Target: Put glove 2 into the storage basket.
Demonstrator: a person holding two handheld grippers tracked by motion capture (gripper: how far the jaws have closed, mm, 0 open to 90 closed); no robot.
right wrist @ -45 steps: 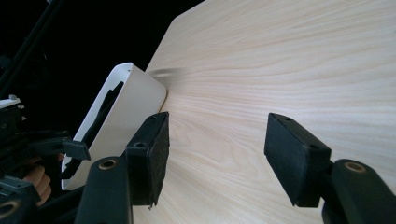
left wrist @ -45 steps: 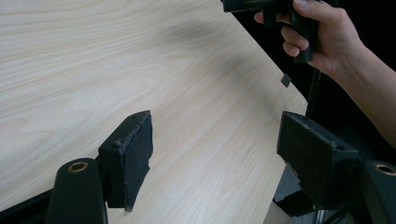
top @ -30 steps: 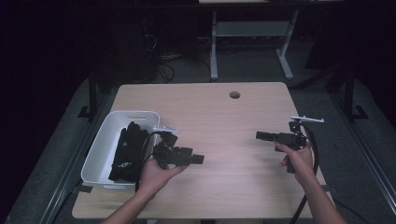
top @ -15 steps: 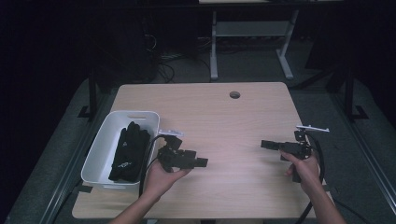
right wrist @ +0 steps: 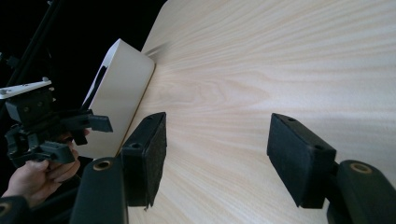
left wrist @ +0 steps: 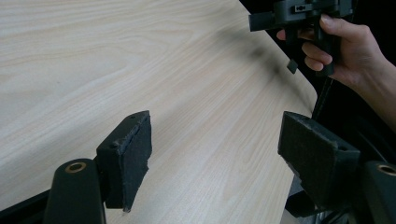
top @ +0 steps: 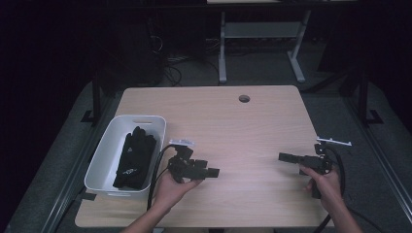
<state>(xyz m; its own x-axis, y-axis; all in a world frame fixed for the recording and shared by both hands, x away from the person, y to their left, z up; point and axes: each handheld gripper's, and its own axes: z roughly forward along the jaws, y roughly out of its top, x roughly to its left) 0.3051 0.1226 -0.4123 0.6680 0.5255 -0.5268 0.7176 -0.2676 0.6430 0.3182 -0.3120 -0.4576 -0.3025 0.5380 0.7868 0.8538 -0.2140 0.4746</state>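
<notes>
A white bin [top: 103, 156] stands at the table's left edge with a black glove [top: 135, 156] lying in it. My left gripper [top: 212, 172] hovers just right of the bin, pointing right, held in a hand. Its jaws stand open [left wrist: 215, 154] over bare wood with nothing between them. My right gripper [top: 283, 157] is near the table's right edge and points left, toward the other one. It is open too [right wrist: 217, 154], with only tabletop between its pads. The bin's white wall [right wrist: 116, 93] shows in the right gripper view.
The light wooden table [top: 218, 121] has a round cable hole [top: 244, 98] near its far edge. A cable loops from the left gripper beside the bin. A dark floor and a metal frame leg [top: 222, 53] lie beyond the table.
Both grippers have drawn back toward the near edge of the table. The left one drifted slightly right and the right one slightly right. Both stayed open.
</notes>
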